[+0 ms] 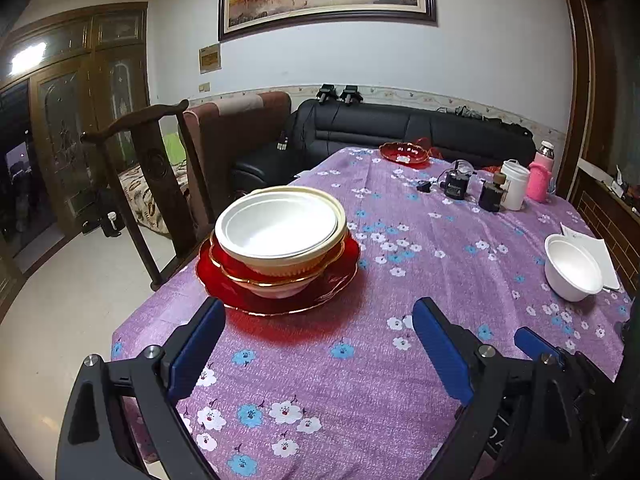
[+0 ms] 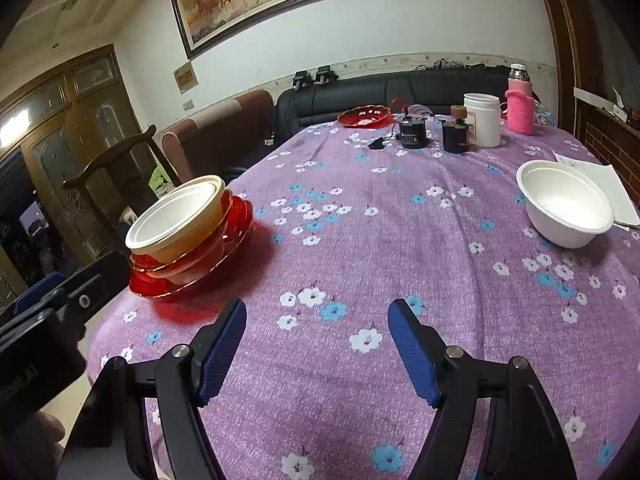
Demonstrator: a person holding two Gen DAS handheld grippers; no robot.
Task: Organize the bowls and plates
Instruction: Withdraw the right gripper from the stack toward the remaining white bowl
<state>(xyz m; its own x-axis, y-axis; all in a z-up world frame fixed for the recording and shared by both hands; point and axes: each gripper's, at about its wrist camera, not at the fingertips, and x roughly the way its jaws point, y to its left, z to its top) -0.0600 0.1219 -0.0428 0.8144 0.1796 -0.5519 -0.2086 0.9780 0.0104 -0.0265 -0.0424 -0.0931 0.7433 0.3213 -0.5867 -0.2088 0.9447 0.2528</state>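
A stack stands near the table's left edge: a white bowl [image 1: 276, 222] inside a cream bowl [image 1: 296, 264], inside a gold-rimmed red bowl [image 1: 228, 258], on a red plate [image 1: 340, 276]. The stack also shows in the right wrist view [image 2: 180, 216]. A single white bowl [image 1: 572, 268] sits at the right, also seen in the right wrist view [image 2: 564, 200]. A small red dish [image 1: 404, 153] lies at the far end [image 2: 365, 115]. My left gripper [image 1: 318, 316] is open and empty, just short of the stack. My right gripper [image 2: 316, 316] is open and empty over the cloth.
The table has a purple flowered cloth [image 2: 360, 240]. At the far right stand a white jar [image 2: 482, 119], a pink-sleeved bottle [image 2: 520, 108] and dark small devices [image 2: 414, 132]. White paper [image 2: 608, 184] lies behind the single bowl. A wooden chair [image 1: 156, 184] stands left.
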